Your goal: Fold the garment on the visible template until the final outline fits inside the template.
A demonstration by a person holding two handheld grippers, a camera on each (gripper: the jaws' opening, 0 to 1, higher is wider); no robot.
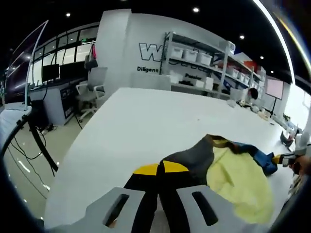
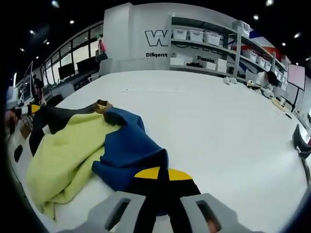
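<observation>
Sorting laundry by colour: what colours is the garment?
Pale yellow, blue and dark grey garment; clearest in the right gripper view.

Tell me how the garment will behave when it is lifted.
The garment is probably floppy: it lies in soft bunched folds. It likely sags from both grippers, left and right, since each seems to pinch one edge. It looks light.
</observation>
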